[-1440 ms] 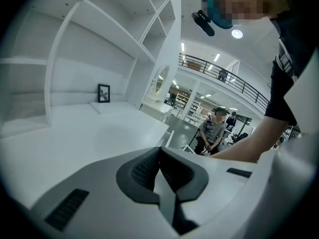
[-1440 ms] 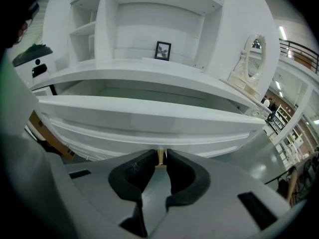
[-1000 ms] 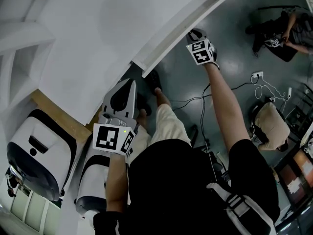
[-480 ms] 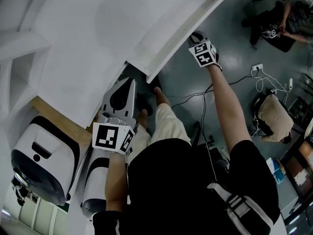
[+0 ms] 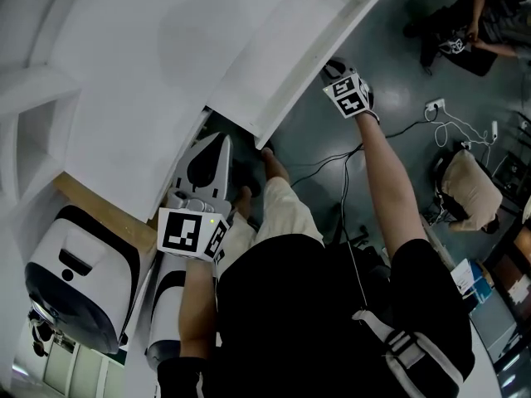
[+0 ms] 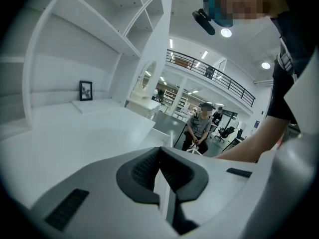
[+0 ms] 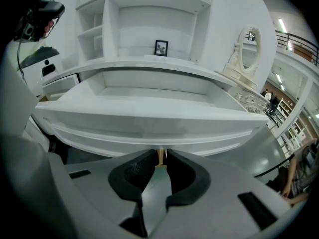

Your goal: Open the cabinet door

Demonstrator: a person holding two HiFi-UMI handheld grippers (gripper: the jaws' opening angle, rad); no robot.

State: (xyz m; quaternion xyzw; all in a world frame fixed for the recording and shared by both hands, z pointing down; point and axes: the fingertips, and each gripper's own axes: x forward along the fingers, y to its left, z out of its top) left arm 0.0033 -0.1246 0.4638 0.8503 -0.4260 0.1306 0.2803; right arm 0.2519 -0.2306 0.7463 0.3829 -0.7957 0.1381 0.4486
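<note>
The white cabinet front [image 5: 290, 65] stands pulled out from the white unit, showing a rimmed shallow inside. In the right gripper view its moulded face [image 7: 149, 126] spans the picture, with a small brass knob [image 7: 160, 156] at its middle. My right gripper [image 7: 160, 159] is shut on that knob, one pad on each side. In the head view it [image 5: 336, 66] sits at the front's outer edge. My left gripper [image 5: 217, 143] points at the dark gap beside the front's near end. Its jaws [image 6: 159, 151] are shut and hold nothing.
Two white-and-black machines [image 5: 75, 280] and a wooden board [image 5: 99, 201] sit at the left. Cables and a power strip [image 5: 436, 106] lie on the grey floor, near a padded seat [image 5: 469, 193]. A person sits at the top right [image 5: 465, 31]. A picture frame [image 7: 160, 48] and mirror [image 7: 244, 49] stand on the unit.
The cabinet front has come further out from the unit with my right gripper on its knob, and the dark gap at its near end has widened. The left gripper has hardly moved.
</note>
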